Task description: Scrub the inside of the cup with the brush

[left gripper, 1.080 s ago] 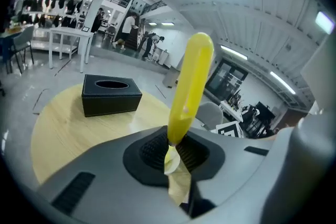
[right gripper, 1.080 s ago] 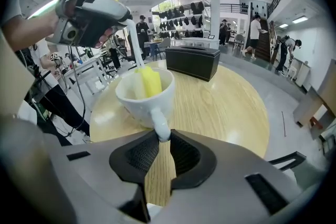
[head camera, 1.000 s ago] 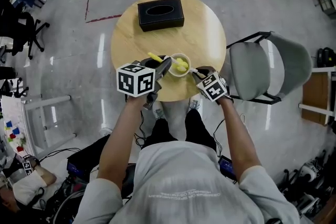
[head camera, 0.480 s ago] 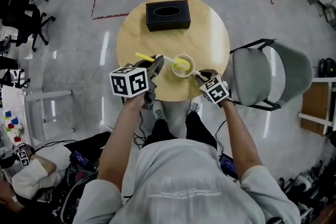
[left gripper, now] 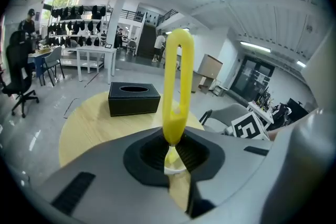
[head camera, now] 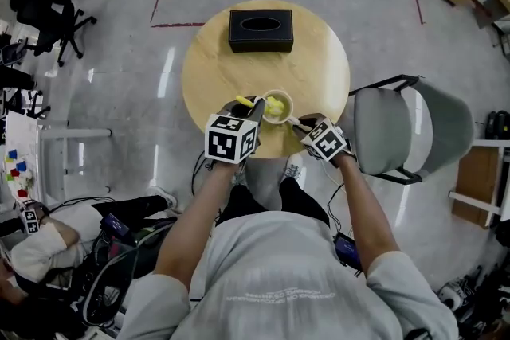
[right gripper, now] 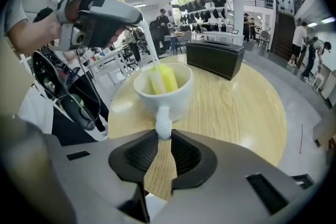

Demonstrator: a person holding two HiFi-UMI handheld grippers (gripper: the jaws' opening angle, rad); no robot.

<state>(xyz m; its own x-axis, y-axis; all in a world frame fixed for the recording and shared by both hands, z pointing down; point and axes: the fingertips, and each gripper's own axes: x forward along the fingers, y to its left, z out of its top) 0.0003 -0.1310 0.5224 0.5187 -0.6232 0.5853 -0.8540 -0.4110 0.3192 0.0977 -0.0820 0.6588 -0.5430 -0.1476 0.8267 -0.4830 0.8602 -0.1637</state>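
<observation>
A white cup stands near the front edge of the round wooden table. The yellow brush has its head inside the cup, against the wall. My left gripper is shut on the brush's looped yellow handle, which rises steeply from its jaws. My right gripper holds the cup's handle between its fingertips; its jaws are opening slightly, with the handle still touching the pads. The left gripper hangs over the cup's left side.
A black tissue box sits at the far side of the table, also seen as the tissue box beyond the brush. A grey chair stands right of the table. A person sits on the floor at the lower left.
My left gripper has moved right, closer to the cup, tipping the brush handle more upright. The right gripper and cup have stayed in place.
</observation>
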